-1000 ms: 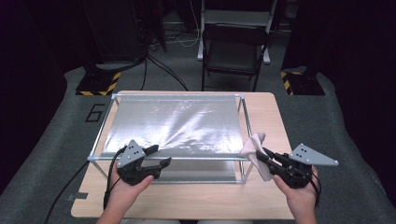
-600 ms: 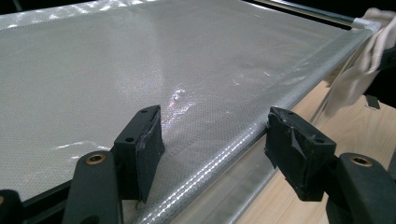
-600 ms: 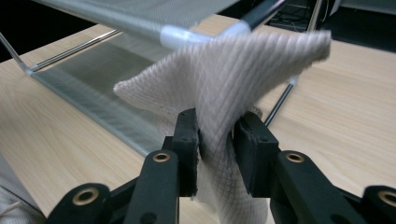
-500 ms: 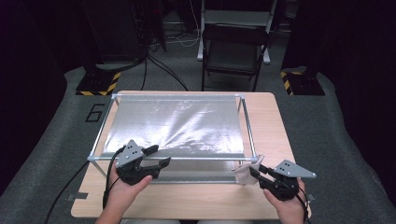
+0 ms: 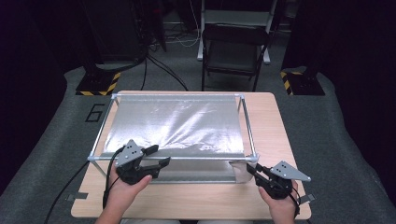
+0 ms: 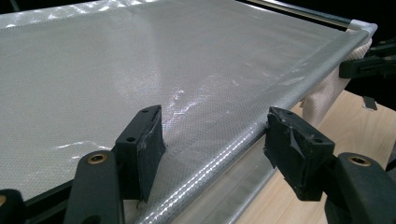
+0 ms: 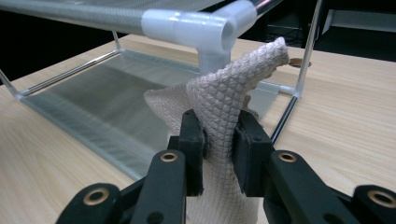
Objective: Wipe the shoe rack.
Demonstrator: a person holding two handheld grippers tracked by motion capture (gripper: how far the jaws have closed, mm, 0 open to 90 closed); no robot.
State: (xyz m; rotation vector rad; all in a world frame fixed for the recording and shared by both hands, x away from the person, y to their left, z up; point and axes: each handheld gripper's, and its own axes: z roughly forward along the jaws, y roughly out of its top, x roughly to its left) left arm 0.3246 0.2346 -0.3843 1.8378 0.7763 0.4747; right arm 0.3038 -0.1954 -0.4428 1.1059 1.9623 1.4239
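Right tongs [image 7: 219, 140], just closing, pinch a pale, scaly-textured cloth [image 7: 229, 102]; left tongs [image 6: 215, 149] gape around the frame's rail [image 6: 299, 88].

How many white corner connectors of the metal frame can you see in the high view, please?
3: far-left top corner, far-right top corner, near-right top corner. Others, such as the near-left one, may be hidden.

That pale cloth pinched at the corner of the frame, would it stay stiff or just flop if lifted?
Probably floppy: the cloth bunches and folds between the right gripper pads. Likely light, since a thin pinch holds it. Its bumpy weave should resist slipping.
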